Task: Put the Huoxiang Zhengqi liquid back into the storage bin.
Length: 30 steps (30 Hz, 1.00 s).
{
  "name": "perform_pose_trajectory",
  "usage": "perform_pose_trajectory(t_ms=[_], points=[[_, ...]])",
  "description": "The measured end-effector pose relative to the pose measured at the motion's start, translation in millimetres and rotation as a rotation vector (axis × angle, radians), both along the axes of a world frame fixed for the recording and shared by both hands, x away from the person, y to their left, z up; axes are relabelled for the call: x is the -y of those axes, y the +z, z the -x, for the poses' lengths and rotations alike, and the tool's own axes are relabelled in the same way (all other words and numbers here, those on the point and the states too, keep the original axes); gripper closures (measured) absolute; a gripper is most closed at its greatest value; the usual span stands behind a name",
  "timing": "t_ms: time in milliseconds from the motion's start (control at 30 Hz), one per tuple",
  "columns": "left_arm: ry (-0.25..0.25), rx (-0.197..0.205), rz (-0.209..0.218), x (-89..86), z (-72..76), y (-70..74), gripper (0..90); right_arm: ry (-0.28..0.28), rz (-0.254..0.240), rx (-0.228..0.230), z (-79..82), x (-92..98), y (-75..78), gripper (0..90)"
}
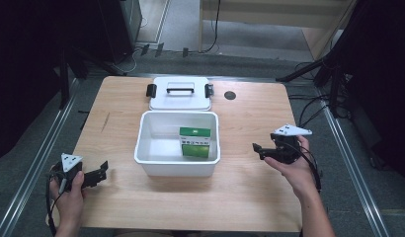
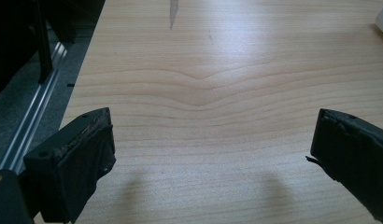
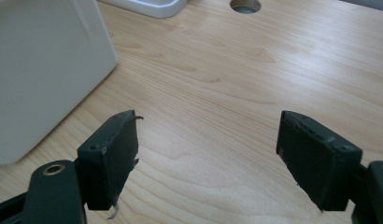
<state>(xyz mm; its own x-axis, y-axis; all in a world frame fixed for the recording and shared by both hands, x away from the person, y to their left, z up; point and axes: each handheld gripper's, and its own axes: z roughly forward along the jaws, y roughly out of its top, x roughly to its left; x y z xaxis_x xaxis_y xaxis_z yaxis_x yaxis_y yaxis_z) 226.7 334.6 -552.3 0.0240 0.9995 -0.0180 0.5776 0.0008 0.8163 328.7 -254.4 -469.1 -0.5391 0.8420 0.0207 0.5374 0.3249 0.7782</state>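
One white bin (image 1: 177,153) w/ one green box (image 1: 195,141) inside, one lid (image 1: 180,93) behind; bin sits between my left gripper (image 1: 102,171) and right gripper (image 1: 257,148), both spread wide, empty.

a lab-like recording space: a pale wooden desk with a round cable hole (image 1: 230,95) stands on grey carpet (image 1: 22,148) between long aluminium rails (image 1: 40,158), with black tripod stands (image 1: 334,74) and loose cables (image 1: 309,106) around it and dark surroundings on both sides
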Motion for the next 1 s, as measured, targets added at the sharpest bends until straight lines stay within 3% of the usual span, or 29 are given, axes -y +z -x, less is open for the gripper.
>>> perform_pose_trajectory(t_ms=[267,800,1000], points=[[0.001,0.0,-0.001,0.4,0.0,-0.1,0.5,-0.048,-0.042,0.023,15.3,19.1,-24.2,20.2],[0.002,0.001,-0.007,1.0,0.3,0.1,0.5,-0.128,-0.126,0.015,52.1,61.5,-60.7,16.1],[0.003,0.001,-0.009,1.3,0.3,0.1,0.5,-0.152,-0.116,0.023,68.5,74.2,-68.2,14.6]])
